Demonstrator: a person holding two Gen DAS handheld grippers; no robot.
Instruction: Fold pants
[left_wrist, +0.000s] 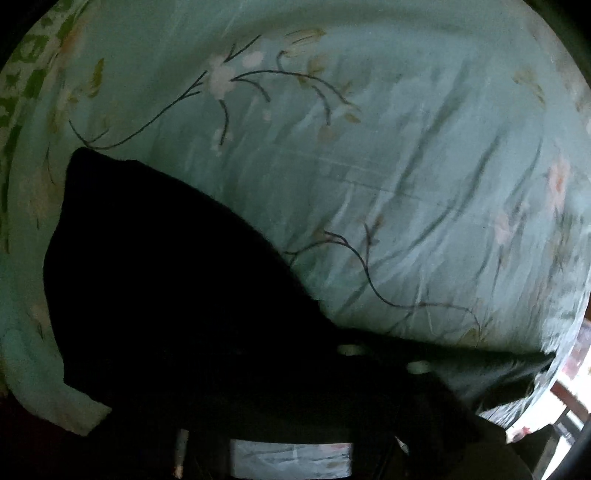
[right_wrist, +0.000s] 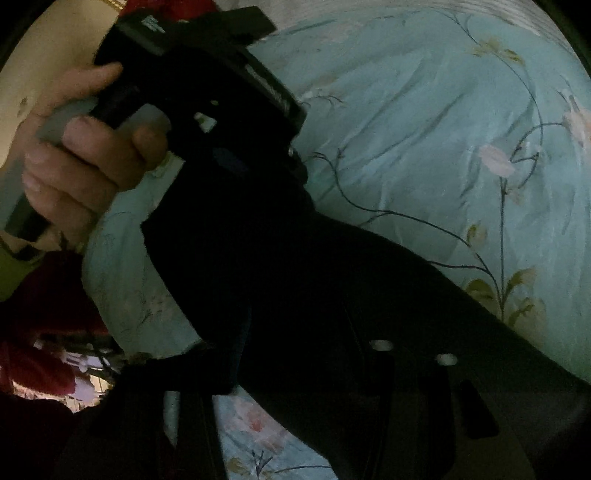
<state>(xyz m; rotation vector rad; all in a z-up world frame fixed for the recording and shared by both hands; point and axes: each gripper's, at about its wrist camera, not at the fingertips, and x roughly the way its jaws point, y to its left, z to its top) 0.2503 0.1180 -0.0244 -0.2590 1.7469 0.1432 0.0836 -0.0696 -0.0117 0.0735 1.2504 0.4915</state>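
Black pants (left_wrist: 166, 277) lie crumpled on a pale green flowered bed sheet (left_wrist: 369, 166). In the left wrist view my left gripper (left_wrist: 384, 354) points steeply down at the bottom edge. Its dark fingers stand close together in the black cloth, shut on a fold of the pants. In the right wrist view the pants (right_wrist: 295, 277) run from upper left to lower right. My right gripper (right_wrist: 412, 350) is also shut on the cloth, its fingers barely distinct from it. A hand (right_wrist: 81, 166) holds the housing of the left gripper (right_wrist: 207, 85) above the pants' far end.
The sheet (right_wrist: 424, 129) is wrinkled and spreads far beyond the pants. The bed edge (left_wrist: 554, 387) drops off at the lower right of the left wrist view. A green and white patterned cloth (left_wrist: 22, 74) lies at the far left. Dark red fabric (right_wrist: 44, 295) sits beside the bed.
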